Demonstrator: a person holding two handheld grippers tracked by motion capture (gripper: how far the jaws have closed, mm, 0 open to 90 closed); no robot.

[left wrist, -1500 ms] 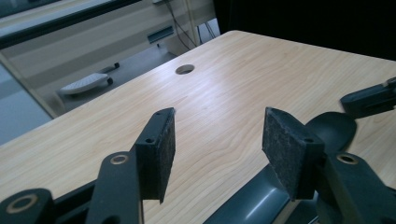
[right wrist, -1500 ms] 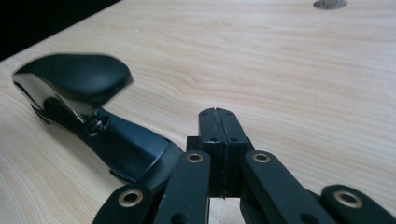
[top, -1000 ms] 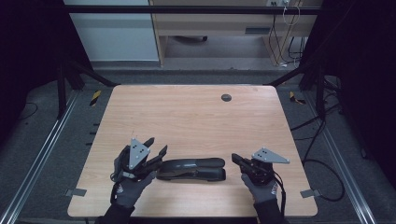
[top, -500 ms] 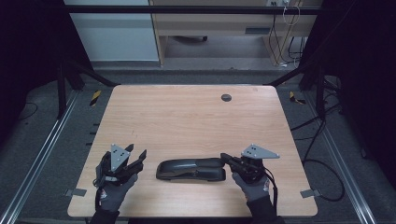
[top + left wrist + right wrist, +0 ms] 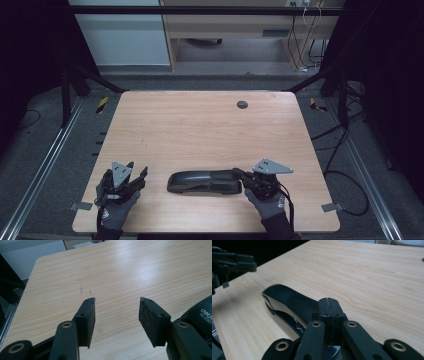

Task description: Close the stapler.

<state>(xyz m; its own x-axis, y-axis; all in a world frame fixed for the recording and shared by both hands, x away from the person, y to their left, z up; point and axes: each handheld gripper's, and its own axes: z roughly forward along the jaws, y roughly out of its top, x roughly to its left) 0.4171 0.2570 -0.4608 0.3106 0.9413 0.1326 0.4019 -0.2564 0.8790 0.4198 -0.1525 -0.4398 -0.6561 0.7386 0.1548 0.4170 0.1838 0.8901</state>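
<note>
Two lines of white print are read on the glossy black plastic stapler body, at the right edge of the left gripper view: brand "deli" on top, then "No.0391" below it, with the number cut off by the frame edge, so further digits cannot be told. Both lines are printed slanted. On the same long black stapler in the high view, no print can be made out.
</note>
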